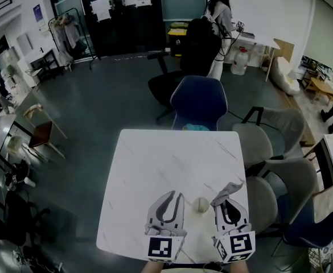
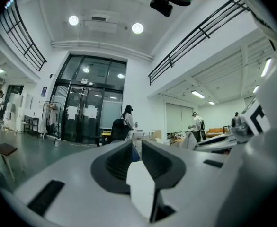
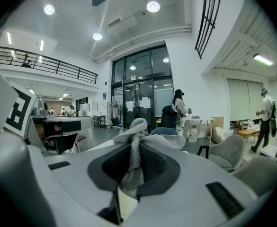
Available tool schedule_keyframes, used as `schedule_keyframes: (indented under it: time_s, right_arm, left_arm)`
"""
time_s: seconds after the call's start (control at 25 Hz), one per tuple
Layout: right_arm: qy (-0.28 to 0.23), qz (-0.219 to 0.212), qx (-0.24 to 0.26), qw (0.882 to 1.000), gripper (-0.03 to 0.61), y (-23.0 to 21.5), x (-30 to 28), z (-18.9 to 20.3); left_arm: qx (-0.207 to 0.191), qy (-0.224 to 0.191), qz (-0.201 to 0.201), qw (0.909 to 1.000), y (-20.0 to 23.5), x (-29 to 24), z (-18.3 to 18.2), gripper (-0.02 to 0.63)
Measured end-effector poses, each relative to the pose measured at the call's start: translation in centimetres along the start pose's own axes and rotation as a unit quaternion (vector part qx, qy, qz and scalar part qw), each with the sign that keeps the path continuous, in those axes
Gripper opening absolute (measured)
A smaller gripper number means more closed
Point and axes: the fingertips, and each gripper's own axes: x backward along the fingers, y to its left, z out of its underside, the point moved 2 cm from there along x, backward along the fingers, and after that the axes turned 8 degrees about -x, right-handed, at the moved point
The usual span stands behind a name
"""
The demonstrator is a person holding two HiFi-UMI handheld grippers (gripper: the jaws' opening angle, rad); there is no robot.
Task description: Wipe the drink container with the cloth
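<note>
Grey cloth (image 3: 134, 135) pinched in the right gripper (image 3: 139, 148); its jaws are clamped on a bunched fold, and loose ends spill out over the tips; in the head view the same cloth (image 1: 230, 187) sticks up past the right gripper (image 1: 226, 198) toward 12 o'clock.

Left gripper (image 2: 137, 143) has its jaws drawn almost together, with only a thin slit between the pads; nothing is in it, and a sliver of blue shows through; in the head view the left gripper (image 1: 177, 196) sits at the table's near edge, pointing to 12 o'clock.

Drink container (image 1: 200, 205) seen from above as a small round cream top; it stands on the table (image 1: 155, 164) close to the 6 o'clock edge, between the two grippers; left gripper just beside it at 9 o'clock, right gripper just beside it at 3 o'clock; it is in neither pair of jaws, and the cloth is not on it.

Table is white with faint marble veining.

Blue chair (image 1: 199, 103) pushed up to the table's 12 o'clock edge; grey chairs (image 1: 258, 144) crowd its 3 o'clock side; a wooden-seat chair (image 1: 41, 132) stands well apart at 10 o'clock.

Farther out at 12 o'clock is a black office chair (image 1: 199, 45); beyond it a person (image 1: 221, 10) stands by a white desk; dark glass doors (image 1: 120, 16) at 11 o'clock.
</note>
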Motion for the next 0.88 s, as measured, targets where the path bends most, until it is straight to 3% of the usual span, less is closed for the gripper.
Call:
schedule_keyframes:
  time_s: [0.88]
  right_arm:
    - [-0.001, 0.01, 0.0, 1.0, 0.051, -0.85, 0.35, -0.08]
  left_arm:
    - [-0.008, -0.01, 0.006, 0.9999, -1.02, -0.11, -0.74, 0.067]
